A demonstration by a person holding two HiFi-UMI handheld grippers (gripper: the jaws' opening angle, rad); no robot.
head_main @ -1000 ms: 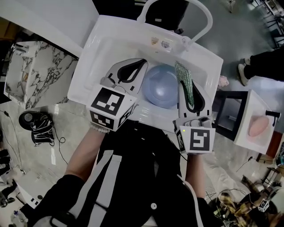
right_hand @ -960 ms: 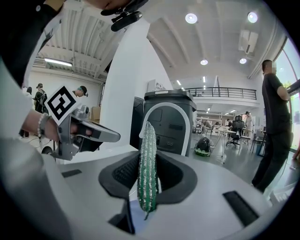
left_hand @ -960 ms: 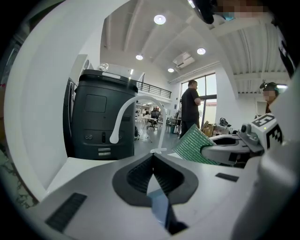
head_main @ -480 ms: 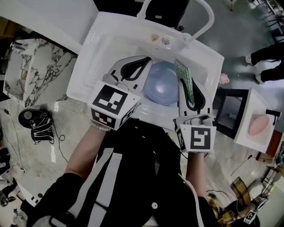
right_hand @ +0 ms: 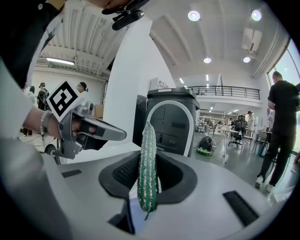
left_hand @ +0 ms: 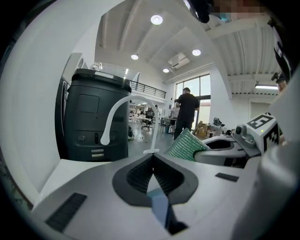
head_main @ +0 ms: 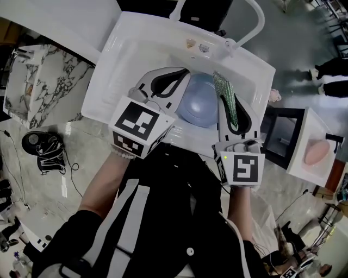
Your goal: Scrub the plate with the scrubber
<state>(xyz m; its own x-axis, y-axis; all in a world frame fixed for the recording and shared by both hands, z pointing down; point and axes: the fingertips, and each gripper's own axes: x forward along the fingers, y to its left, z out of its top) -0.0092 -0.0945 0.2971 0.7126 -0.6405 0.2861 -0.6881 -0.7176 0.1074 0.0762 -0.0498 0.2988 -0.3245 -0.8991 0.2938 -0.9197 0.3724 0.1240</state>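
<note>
A pale blue plate (head_main: 202, 104) sits over the basin of a white sink (head_main: 136, 49). My left gripper (head_main: 185, 73) is shut on the plate's left rim. In the left gripper view a blue sliver of the plate (left_hand: 159, 208) shows between the closed jaws of that gripper (left_hand: 153, 161). My right gripper (head_main: 227, 103) is shut on a green scrubber (head_main: 222, 87), which stands on edge at the plate's right side. In the right gripper view the scrubber (right_hand: 148, 164) sticks up from between the jaws of this gripper (right_hand: 149, 159), and the left gripper (right_hand: 89, 129) shows at the left.
A white faucet (head_main: 251, 16) arches over the sink's far edge. A marble-patterned counter (head_main: 43, 81) lies to the left. At the right a small white stand (head_main: 316, 153) holds a pink object. A dark bin-like unit (left_hand: 96, 117) stands beyond the sink, with people further off.
The left gripper has edged up and to the right with the plate, which now looks more tilted. The right gripper and scrubber have barely moved.
</note>
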